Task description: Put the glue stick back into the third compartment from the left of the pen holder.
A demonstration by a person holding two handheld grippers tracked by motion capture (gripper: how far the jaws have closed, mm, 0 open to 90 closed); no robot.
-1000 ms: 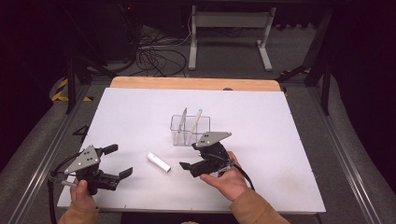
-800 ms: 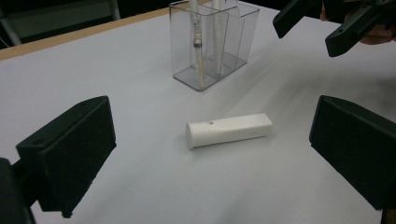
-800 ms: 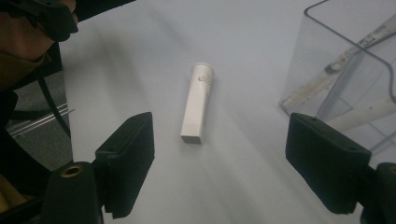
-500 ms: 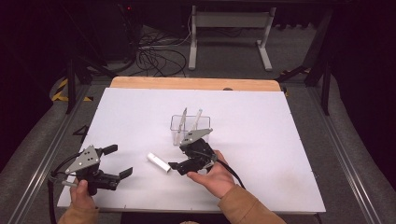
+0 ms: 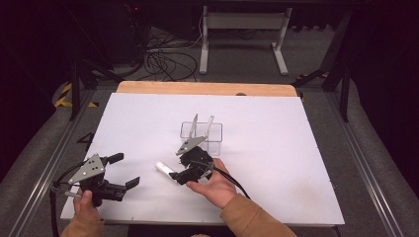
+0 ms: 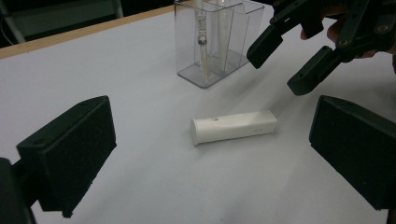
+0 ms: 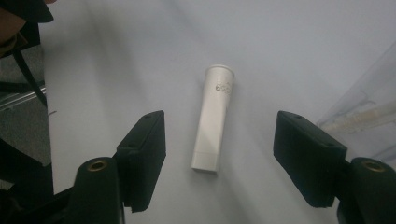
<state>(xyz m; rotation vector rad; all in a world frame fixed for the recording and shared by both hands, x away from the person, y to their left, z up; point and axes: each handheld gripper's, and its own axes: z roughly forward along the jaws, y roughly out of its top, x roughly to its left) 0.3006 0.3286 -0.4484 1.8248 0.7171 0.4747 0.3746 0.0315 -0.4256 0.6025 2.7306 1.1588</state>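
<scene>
High view: white desk (image 5: 276, 148), person's 2 hands in from the bottom edge. Left gripper (image 5: 121, 173) sits near the desk's front-left corner, fingers spread wide w/ nothing between. Right gripper (image 5: 174, 165) is at desk centre-front, tips right at the near end of a white tube (image 5: 164, 169) lying flat on the desk; tube is between the 2 grippers, much closer to the right one. Clear holder (image 5: 213, 134) w/ 2 upright sticks stands just behind the right gripper. Left gripper view: own fingers (image 6: 74, 149) wide apart, tube (image 6: 233, 127) lying on the desk ahead between them, not touched. Right gripper (image 6: 289, 60) hovers above & beyond the tube's squared end, partly open. Holder (image 6: 212, 44) stands farther back, sticks leaning in its compartments. Right gripper view: tube (image 7: 212, 123) lies lengthwise in the gap, flared round end away, squared end nearer. Fingers (image 7: 144, 154) have just been closing but are apart w/ bare desk either side of the tube, no contact yet. Holder's edge (image 7: 369, 112) at far right.
</scene>
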